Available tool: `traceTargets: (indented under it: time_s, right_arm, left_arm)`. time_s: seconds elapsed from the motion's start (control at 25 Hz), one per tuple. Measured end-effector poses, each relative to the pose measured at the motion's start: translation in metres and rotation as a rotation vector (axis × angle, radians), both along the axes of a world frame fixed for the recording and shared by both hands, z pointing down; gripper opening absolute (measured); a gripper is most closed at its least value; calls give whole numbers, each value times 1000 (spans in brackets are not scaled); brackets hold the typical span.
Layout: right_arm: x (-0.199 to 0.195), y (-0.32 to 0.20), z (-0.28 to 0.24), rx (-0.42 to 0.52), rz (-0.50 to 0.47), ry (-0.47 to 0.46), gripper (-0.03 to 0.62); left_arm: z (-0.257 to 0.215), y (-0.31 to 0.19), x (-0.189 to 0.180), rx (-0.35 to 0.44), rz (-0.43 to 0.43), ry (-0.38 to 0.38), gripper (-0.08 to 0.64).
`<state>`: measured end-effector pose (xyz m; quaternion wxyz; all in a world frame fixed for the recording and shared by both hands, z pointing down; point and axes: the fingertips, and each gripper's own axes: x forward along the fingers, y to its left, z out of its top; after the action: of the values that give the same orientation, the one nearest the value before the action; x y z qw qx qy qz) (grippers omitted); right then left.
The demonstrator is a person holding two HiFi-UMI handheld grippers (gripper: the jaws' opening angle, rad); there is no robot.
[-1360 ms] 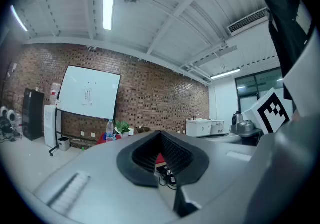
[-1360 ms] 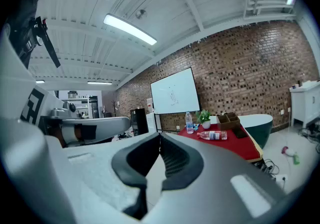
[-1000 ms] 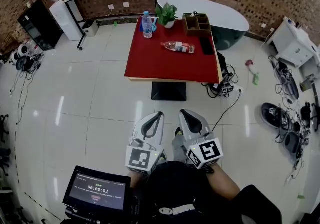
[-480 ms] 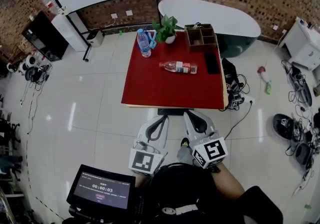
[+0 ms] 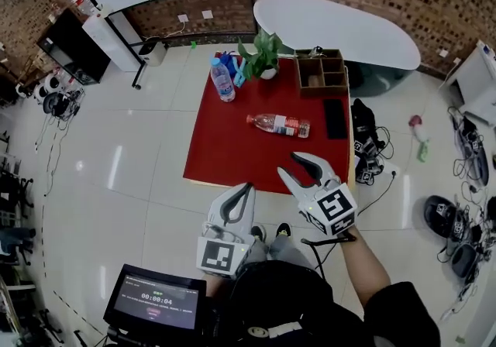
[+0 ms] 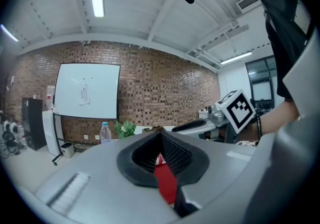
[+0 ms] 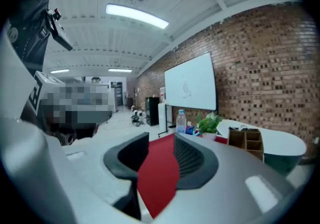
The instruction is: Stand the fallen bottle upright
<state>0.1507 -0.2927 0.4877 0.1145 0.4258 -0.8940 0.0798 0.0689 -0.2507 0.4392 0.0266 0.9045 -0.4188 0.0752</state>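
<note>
Stand-up job pending: the fallen bottle [image 5: 279,125] lies flat on its side near the middle of the red desk [image 5: 225,159], a shade toward 3 o'clock of centre. It is clear plastic with a red label wrapped round the half nearer 3 o'clock. Its length runs roughly from 9 to 3 o'clock, the 3 o'clock end dipping slightly toward the near edge. Nothing touches it.

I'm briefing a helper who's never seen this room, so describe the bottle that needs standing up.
Look at the red table. Near its centre lies a clear bottle with a red label. Unlike the blue-capped bottle standing at the far left corner, it is on its side.
</note>
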Motion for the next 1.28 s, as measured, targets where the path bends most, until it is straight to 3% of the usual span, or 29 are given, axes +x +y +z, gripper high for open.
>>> traceTargets:
  time_s: [0.12,0.2,0.28,0.48,0.64,0.8,0.96,1.08,1.16,1.28]
  right_arm:
    - [-22,-29,69,-177,-210,262,305]
    - [-27,-43,121,-254,-300,509,352]
    - [-28,-69,150,-269,-325,689,356]
    - [-38,-166,179,-250,-350,974,357]
    - [-39,-218,231,-335,-387,1149,357]
    - [-31,-217,285,-437,-497,1298,339]
    - [-39,-205,274,-460,-531,1310,311]
    - [-55,-195,243,-439,-462,1212,302]
    - [-75,-195,210,-394,-389,1078,301]
    - [-86,-209,148,-303,-246,775,301]
  left_arm:
    - [8,-14,-12,-22,-16,1,0]
    - [9,-17,-20,-16,-15,8,0]
    - [8,-19,-31,-14,-29,12,0]
    - [10,-34,-73,-21,-125,17,0]
    - [14,-44,-113,-24,-229,-7,0]
    - [21,-50,-145,-33,-324,-27,0]
    - [8,-47,-165,-29,-354,-12,0]
    - [-9,-40,-177,-27,-332,10,0]
    - [-20,-37,-188,-16,-305,23,0]
    - [-22,-42,-182,-5,-260,18,0]
